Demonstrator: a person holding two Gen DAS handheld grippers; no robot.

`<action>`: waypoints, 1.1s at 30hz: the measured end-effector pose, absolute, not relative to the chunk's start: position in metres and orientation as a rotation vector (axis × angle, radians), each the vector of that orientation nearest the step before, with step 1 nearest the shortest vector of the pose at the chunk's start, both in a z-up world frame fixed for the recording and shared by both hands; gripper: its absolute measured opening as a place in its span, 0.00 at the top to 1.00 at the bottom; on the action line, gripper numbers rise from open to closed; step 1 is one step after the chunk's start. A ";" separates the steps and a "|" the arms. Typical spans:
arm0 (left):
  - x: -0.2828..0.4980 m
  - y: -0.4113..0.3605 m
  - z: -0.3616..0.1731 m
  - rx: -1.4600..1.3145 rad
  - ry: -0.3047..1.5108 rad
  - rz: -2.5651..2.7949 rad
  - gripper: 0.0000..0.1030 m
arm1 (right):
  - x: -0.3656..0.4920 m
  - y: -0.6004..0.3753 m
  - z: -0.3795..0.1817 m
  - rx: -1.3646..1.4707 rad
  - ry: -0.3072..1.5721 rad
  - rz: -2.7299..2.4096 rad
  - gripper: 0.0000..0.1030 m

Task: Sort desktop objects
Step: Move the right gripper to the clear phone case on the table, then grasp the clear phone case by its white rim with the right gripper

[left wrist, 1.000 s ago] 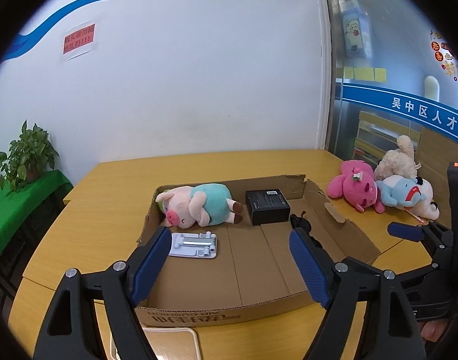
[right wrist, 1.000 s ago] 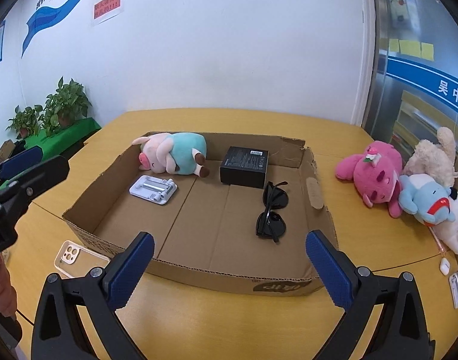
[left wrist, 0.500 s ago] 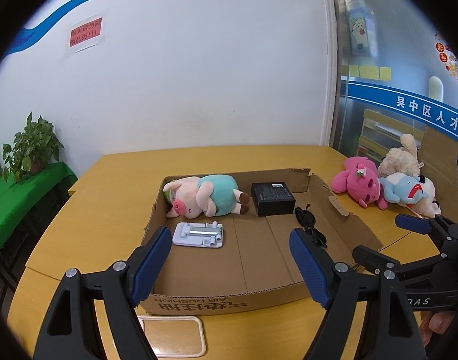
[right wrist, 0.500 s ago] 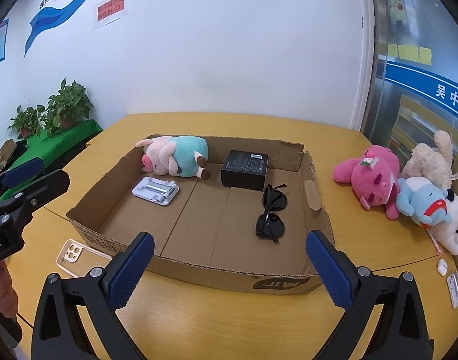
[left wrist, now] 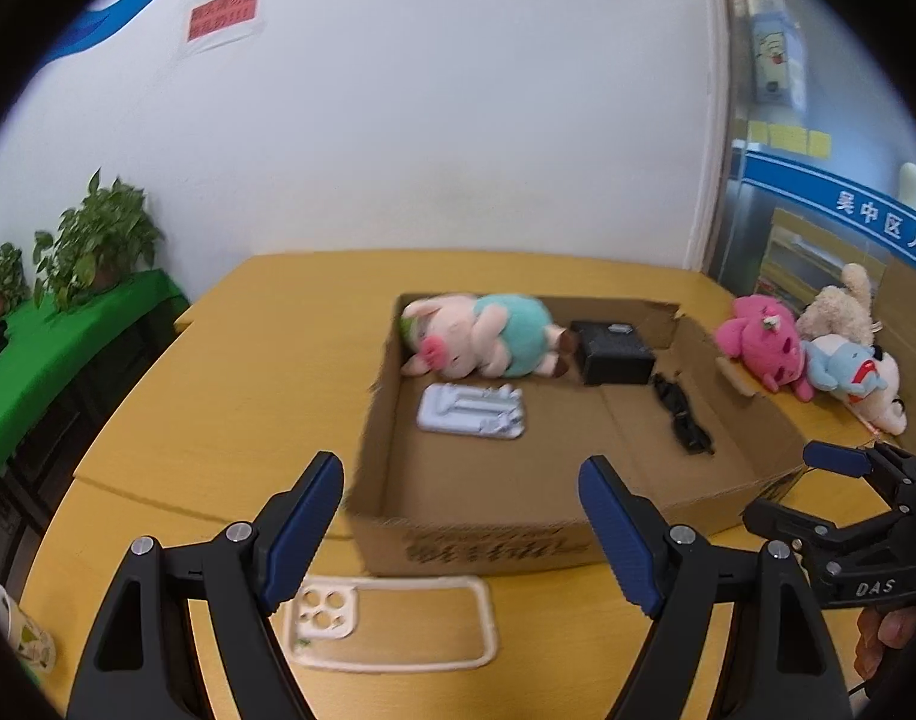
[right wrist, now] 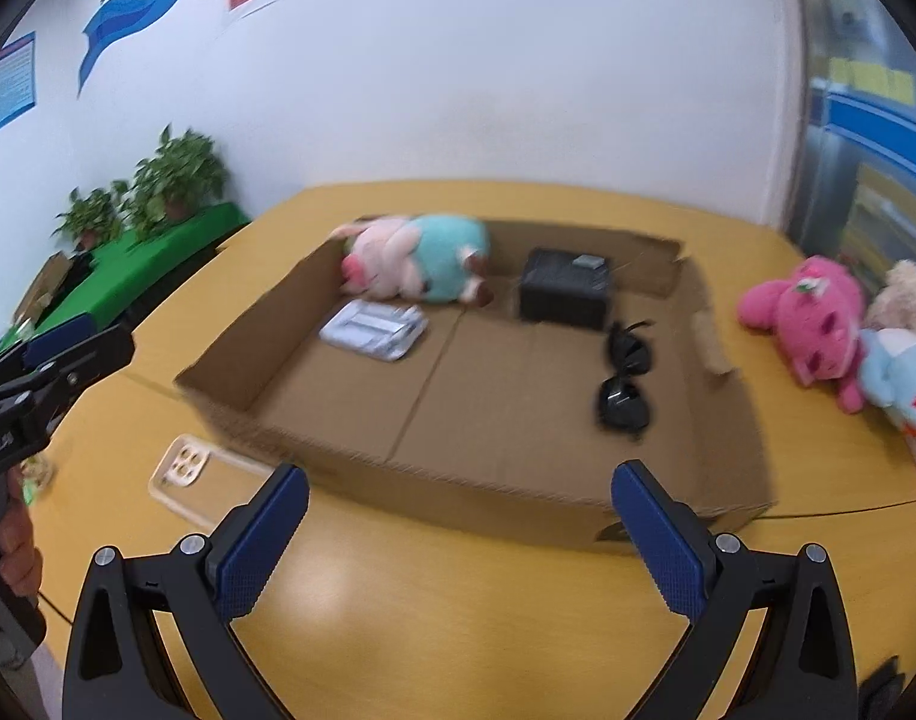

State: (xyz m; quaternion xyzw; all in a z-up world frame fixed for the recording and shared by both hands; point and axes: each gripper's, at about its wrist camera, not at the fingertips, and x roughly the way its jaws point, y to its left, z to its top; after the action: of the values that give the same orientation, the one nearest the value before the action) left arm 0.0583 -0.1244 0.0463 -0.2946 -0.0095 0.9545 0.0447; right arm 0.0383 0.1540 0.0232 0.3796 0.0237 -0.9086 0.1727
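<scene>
A low cardboard box (left wrist: 493, 540) (right wrist: 398, 456) sits on the yellow table. Inside it lie a pig plush (left wrist: 475, 336) (right wrist: 416, 258), a black box (left wrist: 613, 351) (right wrist: 565, 288), a white stand (left wrist: 472, 411) (right wrist: 377, 327) and black sunglasses (left wrist: 685, 426) (right wrist: 628, 375). A clear phone case (left wrist: 392, 624) (right wrist: 203, 480) lies on the table in front of the box's left corner. My left gripper (left wrist: 460, 516) is open above the case and the box's front wall, holding nothing. My right gripper (right wrist: 458, 528) is open over bare table before the box.
Three plush toys, pink (left wrist: 763, 342) (right wrist: 811, 318), blue (left wrist: 841, 363) and beige (left wrist: 841, 309), lie on the table right of the box. A paper cup (left wrist: 20, 630) stands at the table's near left edge. Potted plants (left wrist: 98, 240) stand on a green shelf to the left.
Both grippers have sunk and swung left, so the box sits further right in view. The phone case has come fully into the left wrist view. Both stay open.
</scene>
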 end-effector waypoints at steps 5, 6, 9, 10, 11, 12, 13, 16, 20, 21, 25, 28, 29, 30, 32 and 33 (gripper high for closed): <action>0.054 -0.168 0.005 -1.079 -0.044 2.921 0.21 | 0.035 0.107 -0.021 1.187 -0.005 -2.373 0.01; 0.053 -0.177 -0.006 -1.132 -0.048 2.919 0.21 | 0.034 0.097 -0.029 1.201 0.002 -2.348 0.02; 0.049 -0.201 -0.036 -1.262 -0.102 2.883 0.22 | 0.033 0.066 -0.050 1.211 0.011 -2.300 0.05; 0.047 -0.209 -0.044 -1.292 -0.134 2.866 0.23 | 0.031 0.055 -0.058 1.219 0.023 -2.289 0.09; 0.046 -0.213 -0.049 -1.310 -0.161 2.854 0.23 | 0.029 0.047 -0.064 1.228 0.036 -2.283 0.11; 0.044 -0.218 -0.055 -1.328 -0.187 2.845 0.23 | 0.028 0.042 -0.067 1.234 0.042 -2.278 0.14; 0.042 -0.222 -0.059 -1.340 -0.204 2.838 0.23 | 0.025 0.036 -0.072 1.238 0.049 -2.269 0.17; 0.035 -0.231 -0.072 -1.382 -0.248 2.824 0.25 | 0.020 0.021 -0.086 1.261 0.086 -2.258 0.33; 0.026 -0.233 -0.085 -1.441 -0.258 2.780 0.50 | 0.017 0.011 -0.098 1.269 0.110 -2.246 0.47; 0.025 -0.231 -0.088 -1.461 -0.245 2.769 0.51 | 0.016 0.010 -0.098 1.266 0.119 -2.249 0.49; 0.027 -0.224 -0.092 -1.479 -0.131 2.786 0.57 | 0.015 0.010 -0.100 1.259 0.133 -2.261 0.67; 0.029 -0.225 -0.091 -1.469 -0.161 2.767 0.75 | 0.015 0.013 -0.100 1.253 0.124 -2.262 0.75; 0.029 -0.224 -0.091 -1.473 -0.146 2.772 0.81 | 0.016 0.014 -0.100 1.252 0.118 -2.255 0.76; 0.030 -0.223 -0.090 -1.471 -0.129 2.770 0.83 | 0.017 0.014 -0.100 1.248 0.122 -2.251 0.80; 0.029 -0.223 -0.091 -1.473 -0.125 2.769 0.83 | 0.016 0.011 -0.100 1.244 0.127 -2.231 0.89; 0.029 -0.222 -0.091 -1.477 -0.114 2.774 0.83 | 0.018 0.010 -0.100 1.243 0.134 -2.223 0.89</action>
State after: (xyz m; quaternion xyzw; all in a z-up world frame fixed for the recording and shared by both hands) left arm 0.0287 -0.2217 -0.0911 -0.4697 -0.0364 0.8821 -0.0014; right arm 0.0181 0.0097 -0.1001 0.4663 0.0502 -0.8338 0.2914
